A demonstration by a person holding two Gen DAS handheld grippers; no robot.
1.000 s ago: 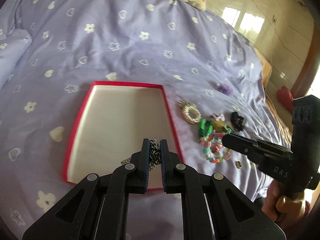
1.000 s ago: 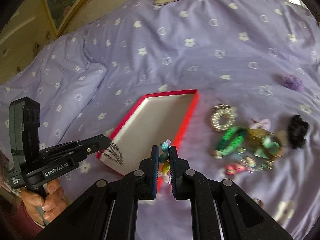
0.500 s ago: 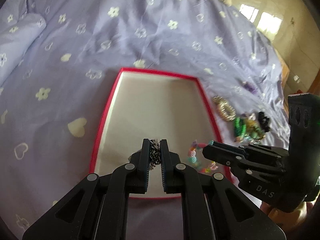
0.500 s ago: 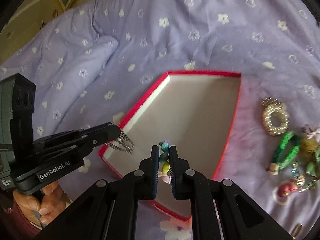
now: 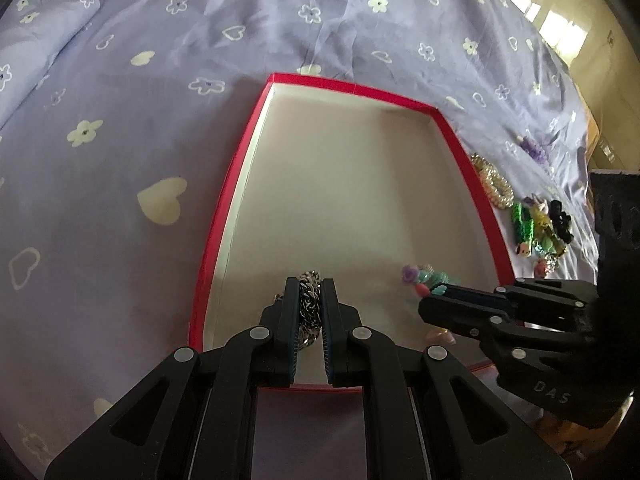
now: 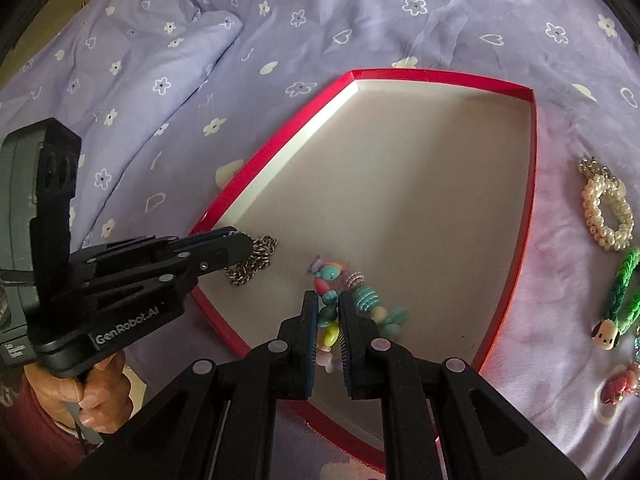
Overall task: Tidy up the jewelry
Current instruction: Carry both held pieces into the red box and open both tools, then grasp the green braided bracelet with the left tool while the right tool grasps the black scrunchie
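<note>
Lowered from above the bed into the red-rimmed box (image 5: 472,168), the left gripper (image 5: 311,292) fingers pinch a silver chain (image 6: 256,260) and the right gripper (image 6: 328,308) fingers clamp a beaded bracelet (image 6: 360,300), each draping onto the floor, where careless releases could tangle them.

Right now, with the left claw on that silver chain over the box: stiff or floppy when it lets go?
Likely floppy: the chain hangs in loose loops below the left claw. Its metal links suggest some weight for its size, so it should probably drop straight and pile up in the red box rather than roll.
</note>
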